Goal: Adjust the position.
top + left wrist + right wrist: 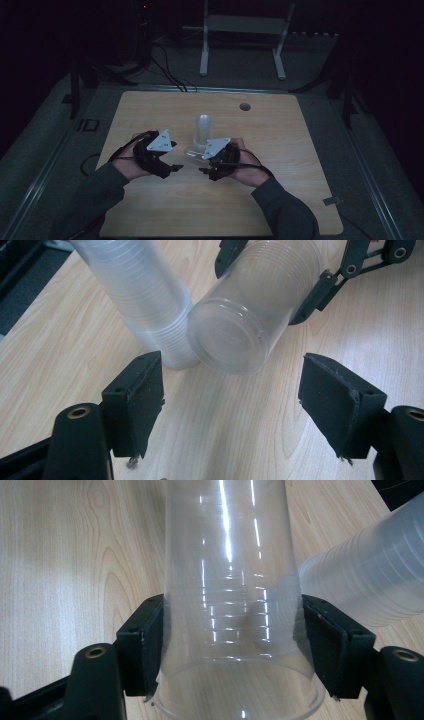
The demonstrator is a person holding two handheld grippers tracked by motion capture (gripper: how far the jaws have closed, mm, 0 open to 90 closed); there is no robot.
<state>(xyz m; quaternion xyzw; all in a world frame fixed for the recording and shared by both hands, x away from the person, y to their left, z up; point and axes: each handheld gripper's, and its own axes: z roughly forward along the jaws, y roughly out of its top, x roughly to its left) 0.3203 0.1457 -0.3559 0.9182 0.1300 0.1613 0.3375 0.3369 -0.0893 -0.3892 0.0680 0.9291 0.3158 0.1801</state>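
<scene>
A single clear plastic cup [232,605] lies on its side between the pads of my right gripper [232,645], which is shut on it near the rim. Its base [230,335] faces my left gripper [230,410], whose jaws stand wide open a little short of the cup, with nothing between them. An upside-down stack of clear cups [202,130] stands on the wooden table [150,210] just behind the held cup [192,155]. In the high view my left gripper [172,167] and right gripper [205,170] face each other near the table's middle.
A round cable hole [244,106] sits in the tabletop at the back. Behind the table, a white metal frame [240,30] stands on the dark floor, with cables and dark stands at the left. The room is dim.
</scene>
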